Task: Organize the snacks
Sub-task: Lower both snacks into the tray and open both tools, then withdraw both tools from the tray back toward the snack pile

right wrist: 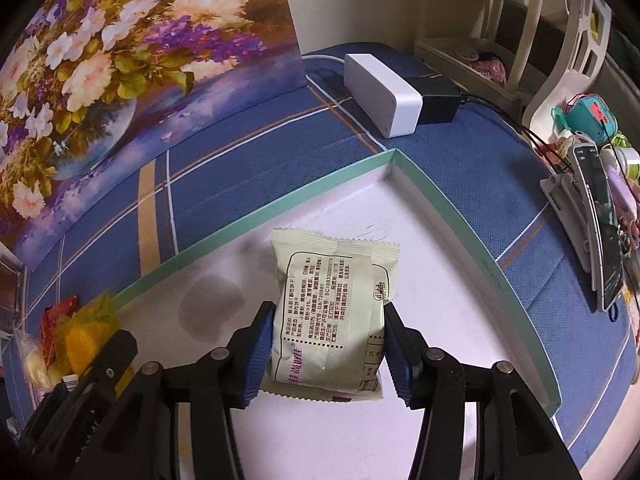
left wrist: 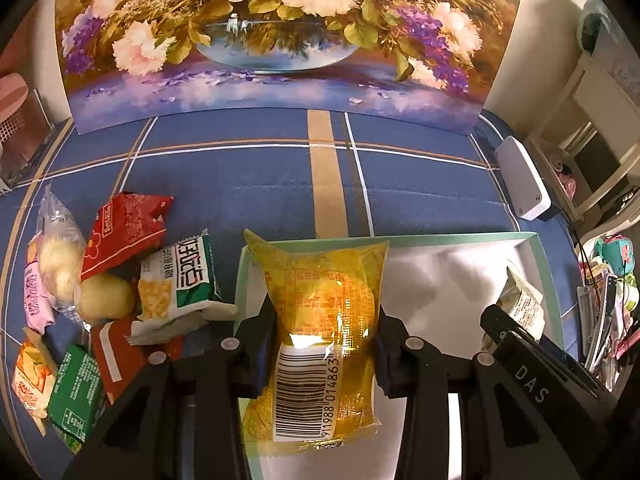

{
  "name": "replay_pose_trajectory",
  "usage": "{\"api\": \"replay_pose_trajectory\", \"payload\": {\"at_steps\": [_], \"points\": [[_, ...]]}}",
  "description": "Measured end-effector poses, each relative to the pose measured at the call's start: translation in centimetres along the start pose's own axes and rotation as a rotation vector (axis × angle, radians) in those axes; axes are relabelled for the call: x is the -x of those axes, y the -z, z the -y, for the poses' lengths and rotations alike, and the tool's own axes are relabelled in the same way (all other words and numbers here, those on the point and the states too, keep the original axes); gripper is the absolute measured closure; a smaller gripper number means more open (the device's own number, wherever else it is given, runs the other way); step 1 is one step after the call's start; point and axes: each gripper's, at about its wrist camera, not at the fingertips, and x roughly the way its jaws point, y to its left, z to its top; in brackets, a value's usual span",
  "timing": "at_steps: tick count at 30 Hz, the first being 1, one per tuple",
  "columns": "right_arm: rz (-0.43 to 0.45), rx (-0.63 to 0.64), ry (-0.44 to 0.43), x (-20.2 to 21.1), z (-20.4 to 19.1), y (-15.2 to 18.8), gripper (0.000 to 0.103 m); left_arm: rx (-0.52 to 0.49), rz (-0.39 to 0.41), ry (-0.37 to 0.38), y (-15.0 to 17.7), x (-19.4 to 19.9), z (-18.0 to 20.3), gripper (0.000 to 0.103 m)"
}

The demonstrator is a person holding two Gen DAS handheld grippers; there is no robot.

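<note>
I have the left claw closed on a yellow packet, pads pressing both its long sides, barcode end nearest the camera. The packet hangs over the near-left corner of the tray, its top edge lapping the teal rim ahead of the fingers. The right claw is partly closed on a cream packet, one pad on each side; that packet sits low over the white tray floor, and I cannot tell whether its bottom edge touches it. Both claws point steeply down. To the left of the left claw, on the blue cloth, lies the unsorted heap: a red packet, a green-and-white packet, a clear bag of pale rounds and several more, touching or overlapping one another. Ahead and to the right of the right claw stands a white box, outside the tray. My judgement: the step in hand is placement, two snacks carried to the tray at once, with most of the heap yet to be sorted. The next move calls for lowering each packet flat onto the floor, well apart from the other, then opening the pads. The yellow packet should first clear the rim, or it may come to rest tilted on it.
</note>
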Motion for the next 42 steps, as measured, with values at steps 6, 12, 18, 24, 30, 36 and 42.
{"api": "replay_pose_trajectory", "payload": {"at_steps": [6,12,18,24,30,36,42], "points": [[0.001,-0.006,0.005,0.3,0.3,-0.2,0.048,-0.001,0.048,0.018,-0.2,1.1,0.2,0.034],[-0.005,-0.012,-0.033,0.5,0.2,-0.3,0.047,0.012,0.056,-0.005,-0.6,2.1,-0.3,0.033],[0.005,-0.007,-0.03,1.0,0.1,-0.4,0.044,0.035,0.068,-0.061,-1.2,2.9,-1.5,0.013],[-0.001,0.008,-0.046,0.8,-0.4,-0.3,0.028,0.061,0.071,-0.109,-1.4,2.8,-2.7,0.006],[0.028,0.027,-0.073,1.4,-1.2,0.0,0.0,0.093,0.122,-0.15,-1.2,3.2,-4.2,0.002],[0.05,0.038,-0.083,2.0,-1.8,0.5,0.0,0.111,0.178,-0.176,-0.9,4.1,-5.6,0.002],[0.091,0.047,-0.128,3.3,-2.5,1.1,0.0,0.166,0.162,-0.13,-0.8,4.9,-7.2,0.002]]}}
